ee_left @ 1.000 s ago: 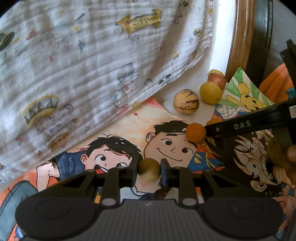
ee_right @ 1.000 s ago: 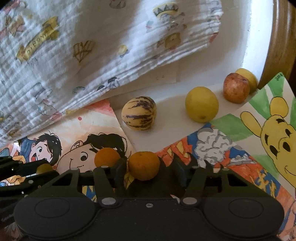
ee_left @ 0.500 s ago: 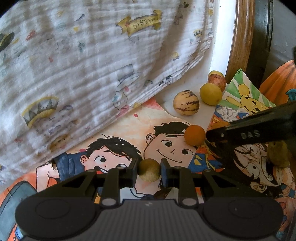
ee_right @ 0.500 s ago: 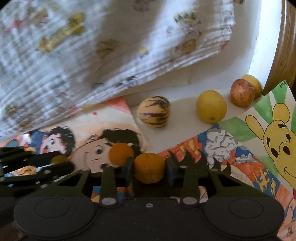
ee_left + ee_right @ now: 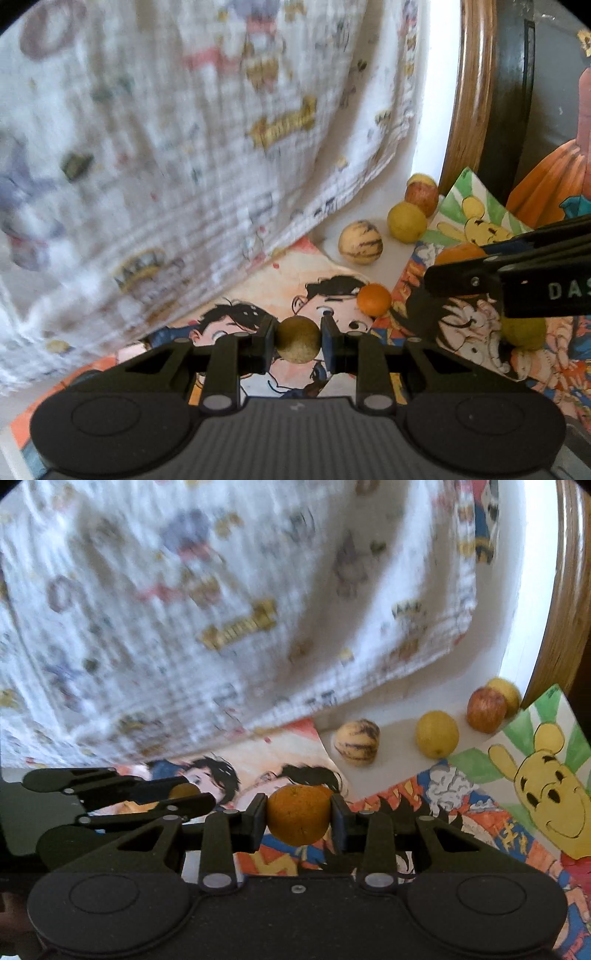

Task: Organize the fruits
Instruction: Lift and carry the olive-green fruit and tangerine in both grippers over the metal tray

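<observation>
My left gripper [image 5: 297,340] is shut on a small olive-brown round fruit [image 5: 297,339], held above the cartoon drawings. My right gripper [image 5: 298,819] is shut on an orange [image 5: 298,819]; its black fingers [image 5: 480,271] cross the right side of the left wrist view, with that orange [image 5: 460,253] peeking behind them. A second small orange [image 5: 373,299] lies on the drawing of a boy's face. Farther back on the white surface sit a striped cream melon-like fruit [image 5: 357,741], a yellow lemon-like fruit [image 5: 437,734], a red apple [image 5: 486,714] and a yellow fruit [image 5: 503,690] behind it.
A white printed cloth [image 5: 221,609] hangs over the back and left. A wooden rim [image 5: 565,602] curves along the right. Colourful drawings, among them a yellow bear picture [image 5: 546,790], cover the surface. An olive-yellow fruit [image 5: 522,332] lies under the right gripper in the left wrist view.
Both grippers have lifted and pulled back with their fruits held; the row of fruits now looks smaller and farther. The right gripper has moved away from the second orange.
</observation>
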Motion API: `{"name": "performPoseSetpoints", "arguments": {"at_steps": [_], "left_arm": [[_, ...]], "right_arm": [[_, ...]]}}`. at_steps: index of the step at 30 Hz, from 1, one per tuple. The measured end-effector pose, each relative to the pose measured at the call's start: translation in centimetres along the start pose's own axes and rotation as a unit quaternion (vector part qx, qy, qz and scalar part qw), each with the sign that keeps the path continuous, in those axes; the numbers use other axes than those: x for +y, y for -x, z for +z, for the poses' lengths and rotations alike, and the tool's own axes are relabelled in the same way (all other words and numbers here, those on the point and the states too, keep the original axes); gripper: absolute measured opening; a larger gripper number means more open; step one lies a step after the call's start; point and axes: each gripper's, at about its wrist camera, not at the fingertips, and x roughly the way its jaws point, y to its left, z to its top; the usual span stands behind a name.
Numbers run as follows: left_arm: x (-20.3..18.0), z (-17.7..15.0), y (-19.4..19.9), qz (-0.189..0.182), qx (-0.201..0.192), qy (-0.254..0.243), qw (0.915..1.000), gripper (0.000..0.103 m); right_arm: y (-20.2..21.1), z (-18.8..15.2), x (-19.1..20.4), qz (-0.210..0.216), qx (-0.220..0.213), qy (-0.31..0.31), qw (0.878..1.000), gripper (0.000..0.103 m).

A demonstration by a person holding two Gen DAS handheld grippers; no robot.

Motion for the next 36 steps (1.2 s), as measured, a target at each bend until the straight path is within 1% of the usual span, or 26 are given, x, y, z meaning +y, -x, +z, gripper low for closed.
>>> {"name": "performPoseSetpoints", "arguments": {"at_steps": [7,12,18,22,25,29,36], "left_arm": [[-0.6,1.2,5.1,0.001,-0.035,-0.006,0.9994,0.028],[-1.3,1.1,9.2,0.002,-0.059,-0.011,0.9982,0.028],[-2.4,0.6,14.3,0.002,-0.078,-0.015,0.9968,0.028],[-3.3,0.6,17.8,-0.001,-0.099,-0.020,0.9949,0.028],[-4.0,0.5,19.9,-0.004,-0.109,-0.023,0.9937,0.028],[-5.1,0.0,22.2,-0.009,-0.118,-0.032,0.9924,0.028],[-6.7,-1.4,25.2,-0.017,-0.125,-0.042,0.9912,0.028]], "right_arm": [[6.2,1.0,2.4,0.006,-0.045,0.010,0.999,0.038],[10.9,0.7,4.0,0.007,-0.074,0.015,0.997,0.038],[17.1,-0.7,5.8,0.008,-0.103,0.019,0.994,0.038],[21.3,-1.4,6.8,0.005,-0.130,0.019,0.991,0.038],[23.8,-2.0,7.3,0.003,-0.144,0.019,0.989,0.038],[26.7,-3.2,7.9,0.001,-0.157,0.018,0.987,0.038],[30.4,-6.0,8.3,0.000,-0.172,0.004,0.985,0.038]]}}
